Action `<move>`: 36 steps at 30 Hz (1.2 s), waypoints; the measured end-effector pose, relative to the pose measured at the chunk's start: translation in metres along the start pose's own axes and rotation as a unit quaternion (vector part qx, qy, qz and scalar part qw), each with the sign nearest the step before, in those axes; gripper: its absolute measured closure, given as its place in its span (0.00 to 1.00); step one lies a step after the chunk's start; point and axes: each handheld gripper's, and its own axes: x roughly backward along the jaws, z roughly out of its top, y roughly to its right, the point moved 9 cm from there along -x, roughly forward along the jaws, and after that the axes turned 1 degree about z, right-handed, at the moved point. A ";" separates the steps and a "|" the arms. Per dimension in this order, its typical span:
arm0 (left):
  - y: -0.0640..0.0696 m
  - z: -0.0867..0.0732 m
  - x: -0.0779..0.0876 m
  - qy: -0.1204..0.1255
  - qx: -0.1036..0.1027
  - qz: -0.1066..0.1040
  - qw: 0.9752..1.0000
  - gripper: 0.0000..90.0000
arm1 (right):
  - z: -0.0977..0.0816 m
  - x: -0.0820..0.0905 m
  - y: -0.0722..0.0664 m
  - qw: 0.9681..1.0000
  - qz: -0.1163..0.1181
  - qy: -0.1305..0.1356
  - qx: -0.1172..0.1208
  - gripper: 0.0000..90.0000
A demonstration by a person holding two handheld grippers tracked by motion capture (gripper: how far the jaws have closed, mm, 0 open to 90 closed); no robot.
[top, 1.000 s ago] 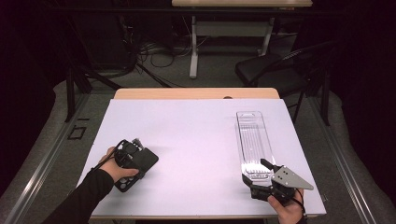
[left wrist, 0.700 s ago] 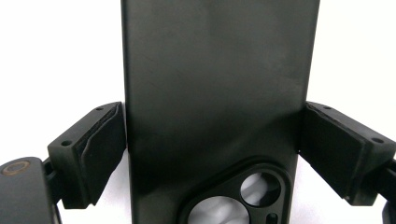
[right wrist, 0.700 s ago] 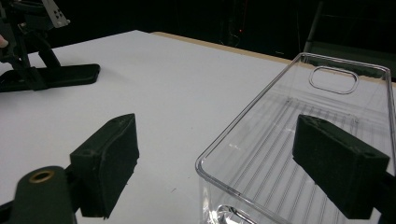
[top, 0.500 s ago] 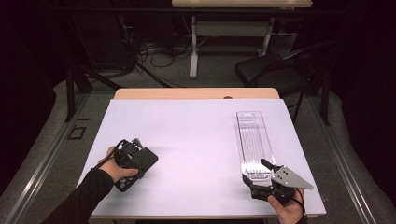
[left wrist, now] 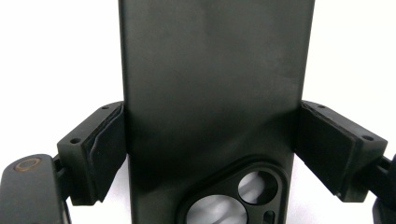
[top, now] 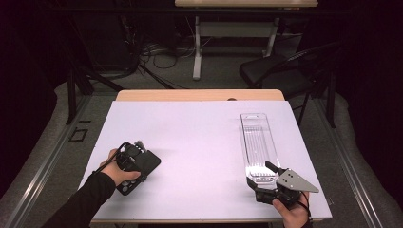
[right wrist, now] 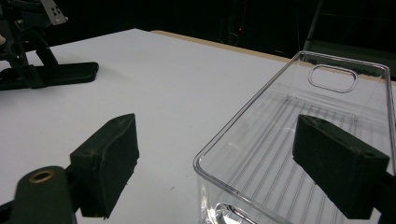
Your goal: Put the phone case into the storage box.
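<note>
A black phone case (top: 151, 164) lies flat on the white table at the front left. My left gripper (top: 135, 164) is shut on it: in the left gripper view both pads (left wrist: 105, 149) press the long edges of the case (left wrist: 210, 93) near its camera cutout. These jaws have just been closing, with the case between them. At the front right, my right gripper (top: 266, 183) stands open at the near end of a long clear plastic tray (top: 256, 137). In the right gripper view the near corner of the tray (right wrist: 303, 112) sits between the jaws, untouched.
The white table sheet (top: 199, 142) has a wooden edge (top: 199, 95) at the back. A dark chair (top: 285, 71) and a table leg (top: 196, 52) stand beyond it. Cables lie on the floor. The right gripper view shows the left gripper (right wrist: 23, 28) farther off.
</note>
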 end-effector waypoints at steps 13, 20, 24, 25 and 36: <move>0.003 0.002 0.006 0.005 -0.002 -0.005 1.000 0.15 | 0.000 0.000 0.000 1.000 0.000 0.000 0.001 0.16; 0.010 0.005 0.016 0.013 -0.013 -0.013 1.000 0.15 | 0.000 0.000 0.000 1.000 0.001 -0.001 0.002 0.16; 0.017 0.009 0.020 0.014 -0.021 -0.018 1.000 0.15 | 0.000 0.000 -0.001 1.000 0.000 0.000 0.002 0.16; 0.019 0.010 0.021 0.017 -0.025 -0.016 0.999 0.15 | 0.000 0.000 -0.001 1.000 0.000 0.000 0.002 0.16; 0.041 0.026 0.037 0.034 -0.055 -0.026 0.998 0.15 | 0.000 0.000 -0.001 1.000 0.000 0.000 0.002 0.16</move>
